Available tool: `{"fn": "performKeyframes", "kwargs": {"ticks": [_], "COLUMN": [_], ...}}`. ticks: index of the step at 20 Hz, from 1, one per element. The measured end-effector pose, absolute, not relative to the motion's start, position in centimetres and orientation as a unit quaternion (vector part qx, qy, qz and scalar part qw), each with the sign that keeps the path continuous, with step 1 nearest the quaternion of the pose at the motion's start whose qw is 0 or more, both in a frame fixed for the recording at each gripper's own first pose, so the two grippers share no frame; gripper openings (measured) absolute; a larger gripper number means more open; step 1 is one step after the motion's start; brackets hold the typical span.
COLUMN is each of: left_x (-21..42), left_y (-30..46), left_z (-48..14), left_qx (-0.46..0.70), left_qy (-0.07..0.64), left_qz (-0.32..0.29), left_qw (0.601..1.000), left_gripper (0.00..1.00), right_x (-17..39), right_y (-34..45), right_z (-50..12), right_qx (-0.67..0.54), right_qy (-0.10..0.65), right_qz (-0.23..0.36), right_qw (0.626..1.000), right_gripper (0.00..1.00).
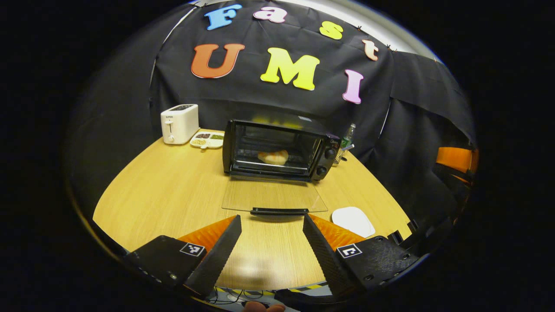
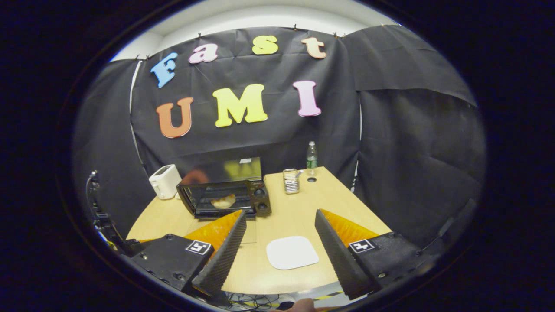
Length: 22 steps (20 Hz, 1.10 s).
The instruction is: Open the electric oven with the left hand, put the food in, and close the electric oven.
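Observation:
The black electric oven (image 1: 277, 149) stands on the wooden table with its glass door (image 1: 273, 196) folded down flat and the door handle (image 1: 279, 211) toward me. A pale bread-like piece of food (image 1: 273, 157) lies on the rack inside. My left gripper (image 1: 272, 221) is open, just short of the handle, with nothing between its fingers. In the right gripper view the oven (image 2: 225, 193) sits at mid-left with the food (image 2: 223, 201) inside. My right gripper (image 2: 281, 216) is open and holds nothing, hovering above a white plate (image 2: 291, 252).
A white toaster (image 1: 179, 123) and a divided dish of grains (image 1: 208, 139) stand left of the oven. A bottle (image 1: 347, 138) sits to its right. The white plate (image 1: 353, 221) lies near the table's front right. A metal mesh cup (image 2: 291, 180) and bottle (image 2: 311, 158) stand at the back.

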State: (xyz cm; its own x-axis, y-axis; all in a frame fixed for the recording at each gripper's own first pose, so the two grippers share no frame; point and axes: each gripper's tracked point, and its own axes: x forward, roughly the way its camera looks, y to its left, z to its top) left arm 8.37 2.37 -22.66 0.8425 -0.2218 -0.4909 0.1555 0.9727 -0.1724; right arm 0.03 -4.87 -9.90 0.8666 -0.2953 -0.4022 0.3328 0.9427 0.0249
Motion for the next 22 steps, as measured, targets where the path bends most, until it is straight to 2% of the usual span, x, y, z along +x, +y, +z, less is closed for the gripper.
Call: {"fn": "performKeyframes", "kwargs": {"ticks": [10, 11, 12, 18, 19, 20, 21, 22], "left_x": [12.2, 12.4, 12.8, 14.4, 14.9, 15.2, 15.4, 15.5], "left_y": [0.2, 0.1, -0.1, -1.1, -1.2, -1.3, -1.2, -1.0], "left_z": [-32.0, -32.8, -33.2, -35.9, -35.9, -35.9, -36.2, -36.2], "left_qx": [-0.058, -0.058, -0.055, -0.023, -0.017, -0.011, -0.009, -0.005], "left_qy": [0.343, 0.35, 0.352, 0.363, 0.359, 0.356, 0.358, 0.359], "left_qz": [-0.088, -0.082, -0.078, -0.07, -0.071, -0.07, -0.067, -0.06], "left_qw": [0.933, 0.931, 0.931, 0.929, 0.931, 0.932, 0.931, 0.931], "left_gripper": [0.95, 0.95, 0.95, 0.95, 0.84, 0.83, 0.95, 0.95], "right_x": [-4.1, -4.2, -4.3, -4.6, -4.7, -4.7, -4.6, -4.5], "right_y": [-9.5, -9.7, -9.8, -11.2, -11.5, -11.8, -11.9, -12.1], "right_z": [-12.6, -13.0, -13.1, -13.2, -13.3, -13.3, -13.5, -13.5], "right_qx": [0.035, 0.037, 0.037, 0.028, 0.027, 0.028, 0.031, 0.033], "right_qy": [0.243, 0.248, 0.251, 0.256, 0.257, 0.259, 0.261, 0.261], "right_qz": [-0.21, -0.212, -0.213, -0.22, -0.221, -0.222, -0.223, -0.223], "right_qw": [0.946, 0.945, 0.944, 0.941, 0.94, 0.94, 0.939, 0.939], "right_gripper": [0.96, 1.0, 0.96, 0.96, 0.96, 0.96, 0.96, 0.96]}}
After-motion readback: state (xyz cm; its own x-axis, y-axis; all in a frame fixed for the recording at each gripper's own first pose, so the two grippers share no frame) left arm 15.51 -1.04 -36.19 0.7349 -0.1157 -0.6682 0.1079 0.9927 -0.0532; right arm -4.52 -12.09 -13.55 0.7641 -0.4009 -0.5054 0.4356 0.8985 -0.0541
